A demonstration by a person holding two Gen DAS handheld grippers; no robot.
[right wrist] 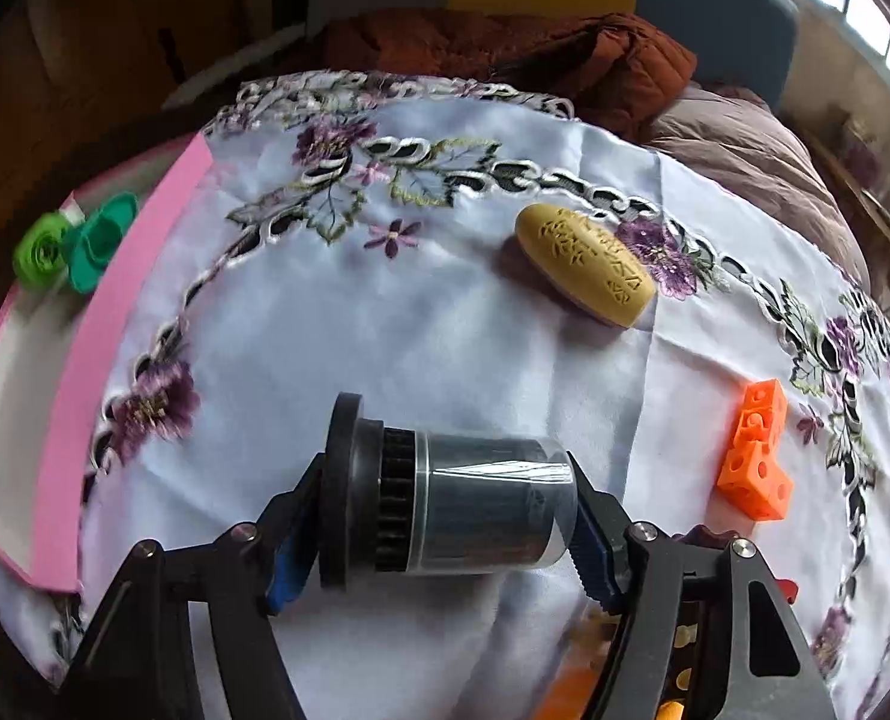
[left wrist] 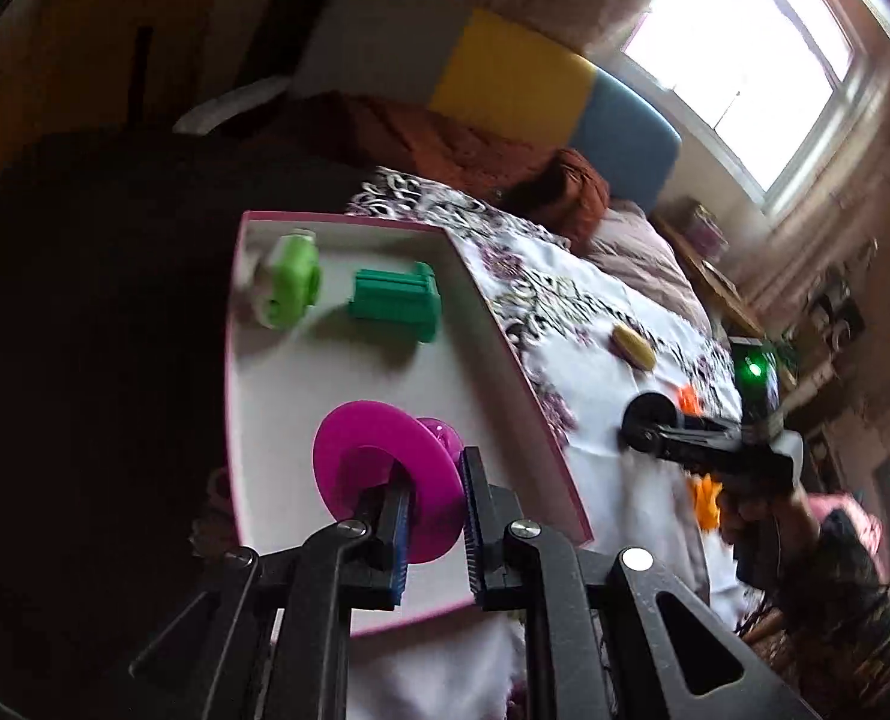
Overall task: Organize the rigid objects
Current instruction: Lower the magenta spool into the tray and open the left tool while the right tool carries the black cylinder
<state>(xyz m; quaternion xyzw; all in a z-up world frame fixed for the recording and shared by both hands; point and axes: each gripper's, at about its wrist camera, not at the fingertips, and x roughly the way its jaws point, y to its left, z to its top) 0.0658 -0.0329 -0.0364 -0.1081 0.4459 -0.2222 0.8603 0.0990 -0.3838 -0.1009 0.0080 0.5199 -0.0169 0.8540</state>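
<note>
Left gripper (left wrist: pixel 435 516) clamped on magenta spool (left wrist: pixel 384 474) over pink tray (left wrist: pixel 508 360). Right gripper (right wrist: pixel 438 516) closed around black cylinder (right wrist: pixel 445 510) on the embroidered cloth (right wrist: pixel 336 324), near tan oval (right wrist: pixel 586 264).

Daylight from window (left wrist: pixel 739 66), blown out to white glare. Left side of both views sinks into dark shadow. Heavy fisheye bending and black vignette at corners. Left wrist view soft with motion blur; right wrist view sharper mid-frame, smeared at edges.
</note>
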